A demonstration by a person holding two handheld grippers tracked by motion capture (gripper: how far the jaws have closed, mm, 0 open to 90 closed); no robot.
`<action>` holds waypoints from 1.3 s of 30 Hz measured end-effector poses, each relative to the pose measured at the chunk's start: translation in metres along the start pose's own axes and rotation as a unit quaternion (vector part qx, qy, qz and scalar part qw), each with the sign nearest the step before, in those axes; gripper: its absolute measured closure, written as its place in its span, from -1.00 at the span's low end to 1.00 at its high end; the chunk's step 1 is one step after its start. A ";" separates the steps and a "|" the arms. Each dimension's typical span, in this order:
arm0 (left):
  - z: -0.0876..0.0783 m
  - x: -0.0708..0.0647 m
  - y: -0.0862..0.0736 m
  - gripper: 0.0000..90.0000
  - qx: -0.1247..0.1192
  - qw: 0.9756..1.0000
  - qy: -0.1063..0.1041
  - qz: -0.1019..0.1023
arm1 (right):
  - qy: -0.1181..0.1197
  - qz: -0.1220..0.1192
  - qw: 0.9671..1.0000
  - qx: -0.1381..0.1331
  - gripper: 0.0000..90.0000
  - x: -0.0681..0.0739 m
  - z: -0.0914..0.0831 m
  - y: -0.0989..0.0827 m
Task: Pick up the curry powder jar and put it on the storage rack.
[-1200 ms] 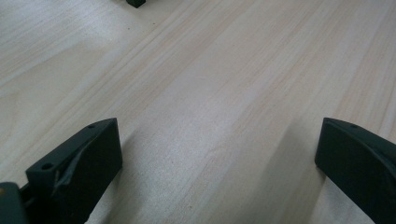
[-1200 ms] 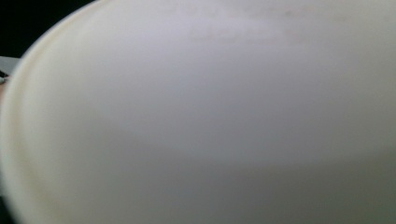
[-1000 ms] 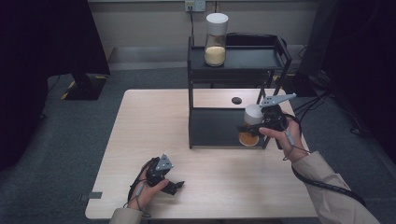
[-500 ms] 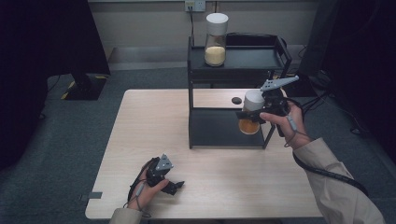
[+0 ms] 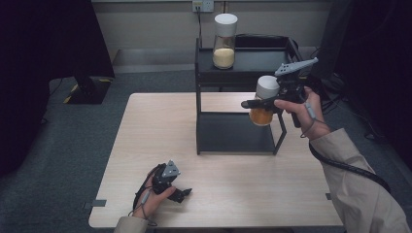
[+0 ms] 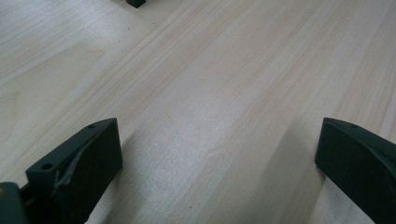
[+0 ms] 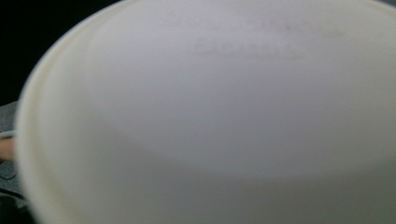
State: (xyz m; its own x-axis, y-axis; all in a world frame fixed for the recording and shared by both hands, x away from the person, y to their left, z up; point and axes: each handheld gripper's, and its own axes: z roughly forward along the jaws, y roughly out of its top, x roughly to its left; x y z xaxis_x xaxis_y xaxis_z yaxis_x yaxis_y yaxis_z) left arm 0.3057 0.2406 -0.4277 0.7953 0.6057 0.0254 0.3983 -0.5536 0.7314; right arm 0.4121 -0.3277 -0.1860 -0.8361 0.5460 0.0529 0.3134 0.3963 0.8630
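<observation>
The right gripper [image 5: 260, 104] is clamped on a jar with a white lid [image 5: 265, 101], one black jaw crossing the front of the glass just below the lid, and it holds the jar upright in the air at the right front corner of the black two-tier rack [image 5: 238, 133], level with the gap between the two shelves. The jar's lower part holds an orange filling. In the right gripper view the white lid [image 7: 224, 116] sits right against the camera, blurred. A second jar [image 5: 224, 41] with a pale filling stands on the rack's top shelf, well apart from the held one. The left gripper [image 5: 180, 194] rests on the table [image 5: 160, 126] near its front edge, jaws spread wide with bare wood between them
</observation>
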 end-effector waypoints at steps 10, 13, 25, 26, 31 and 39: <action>0.000 0.000 0.000 -1.00 0.000 1.000 0.000 0.000 | -0.006 -0.007 1.000 -0.001 -0.25 0.001 -0.010 0.024; 0.000 0.000 0.000 -1.00 0.000 1.000 0.000 0.000 | -0.007 -0.007 1.000 -0.004 -0.25 0.000 -0.013 0.030; 0.000 0.000 0.000 -1.00 0.000 1.000 0.000 0.000 | -0.018 -0.009 1.000 -0.007 -0.24 0.002 -0.032 0.057; 0.000 0.000 0.000 -1.00 0.000 1.000 0.000 0.000 | -0.019 -0.009 1.000 -0.007 -0.24 0.002 -0.034 0.059; 0.000 0.000 0.000 -1.00 0.000 1.000 0.000 0.000 | -0.025 -0.008 1.000 -0.011 -0.24 0.000 -0.040 0.069; 0.000 0.000 0.000 -1.00 0.000 1.000 0.000 0.000 | -0.037 -0.005 0.999 -0.017 -0.24 -0.004 -0.047 0.086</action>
State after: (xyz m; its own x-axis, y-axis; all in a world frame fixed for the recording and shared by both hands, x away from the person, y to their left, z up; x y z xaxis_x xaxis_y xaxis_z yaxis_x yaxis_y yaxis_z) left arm 0.3057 0.2407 -0.4278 0.7953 0.6057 0.0251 0.3984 -0.5534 0.7314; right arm 0.4217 -0.3304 -0.0885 -0.8030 0.5959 0.0071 0.2877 0.3772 0.8803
